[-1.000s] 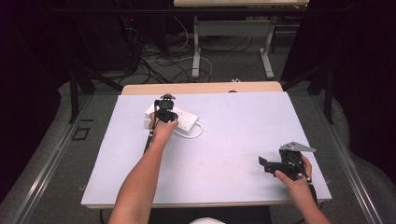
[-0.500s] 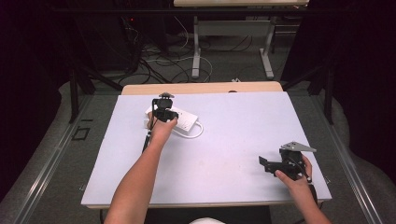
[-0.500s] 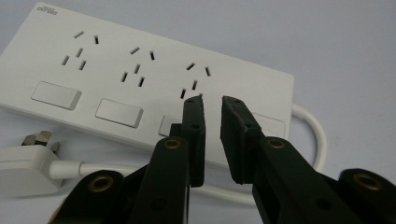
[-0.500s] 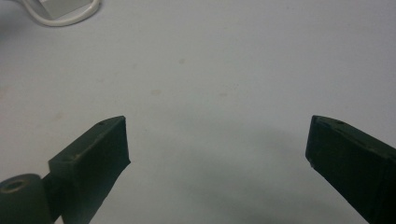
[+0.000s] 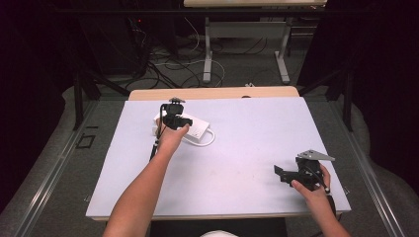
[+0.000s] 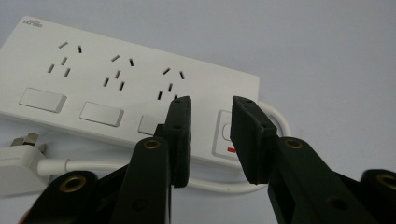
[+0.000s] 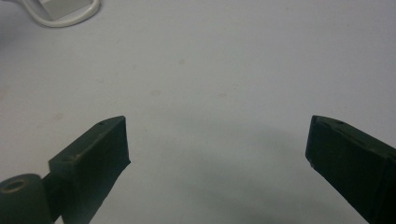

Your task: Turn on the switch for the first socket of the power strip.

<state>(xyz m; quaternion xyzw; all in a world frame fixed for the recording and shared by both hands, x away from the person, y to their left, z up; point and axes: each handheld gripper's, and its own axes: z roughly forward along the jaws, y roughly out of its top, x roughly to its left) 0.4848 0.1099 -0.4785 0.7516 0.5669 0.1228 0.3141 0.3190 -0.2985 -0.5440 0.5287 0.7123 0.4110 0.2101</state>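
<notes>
White power strip [image 6: 126, 88] | left gripper [image 6: 210, 135] jaws narrow | right gripper [image 7: 217, 144] jaws wide

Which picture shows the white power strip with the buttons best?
The left gripper view: the power strip is close, with its sockets, switches and plug clear behind the left gripper. In the high view the strip is small and partly under the hand. The right gripper view catches just a corner.

A power strip [image 5: 190, 129] lies on the table [image 5: 247, 148], at the far left. The left gripper [image 6: 210, 135] is just above its end with the switch [image 6: 226, 135]. The right gripper [image 5: 279, 172] is well apart, near the right front corner.
</notes>
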